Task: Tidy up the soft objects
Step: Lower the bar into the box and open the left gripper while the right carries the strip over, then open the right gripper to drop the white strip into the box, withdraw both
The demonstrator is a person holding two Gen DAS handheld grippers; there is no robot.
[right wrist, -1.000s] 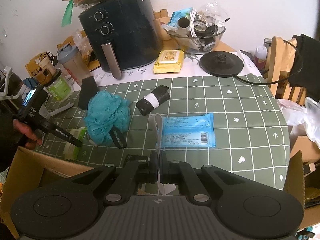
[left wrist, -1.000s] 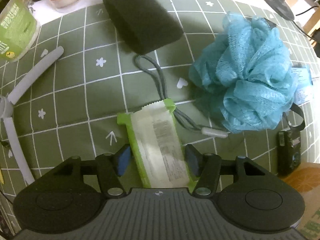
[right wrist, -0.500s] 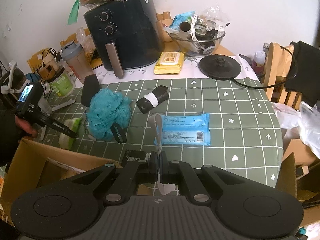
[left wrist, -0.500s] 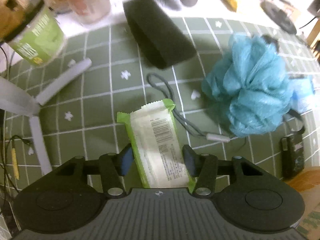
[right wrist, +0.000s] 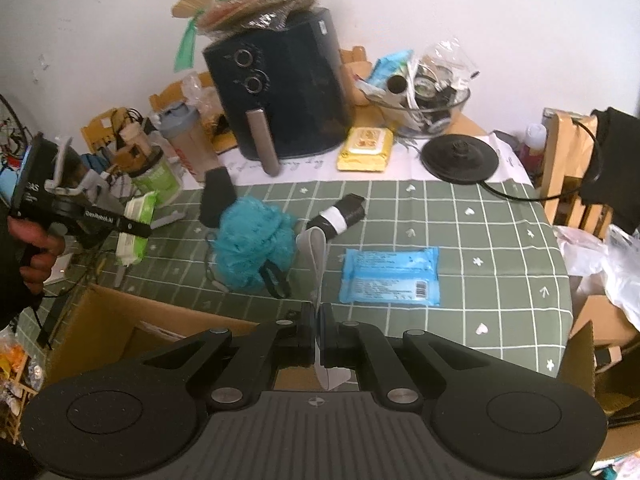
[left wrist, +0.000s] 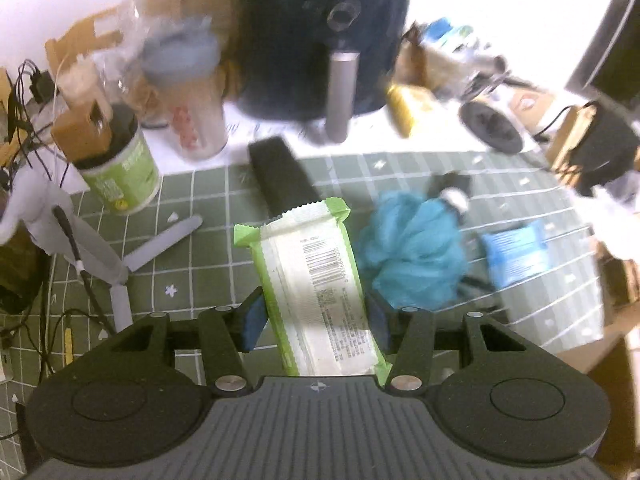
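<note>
A: Left gripper (left wrist: 316, 322) clamps the green wipes pack (left wrist: 316, 284) across its width, pads on both long edges, pack clear of the green cloth (left wrist: 208, 248). Keep the squeeze even; the soft pack could slide out forward.

B: Right gripper (right wrist: 319, 330) is clenched on a thin grey strap (right wrist: 316, 256) (standing up beyond the fingertips).

A: Cardboard box (right wrist: 120, 320) sits just below-left of the right fingers; mind its rim. Blue loofah (right wrist: 250, 250) crowds the left fingers' right side.
</note>
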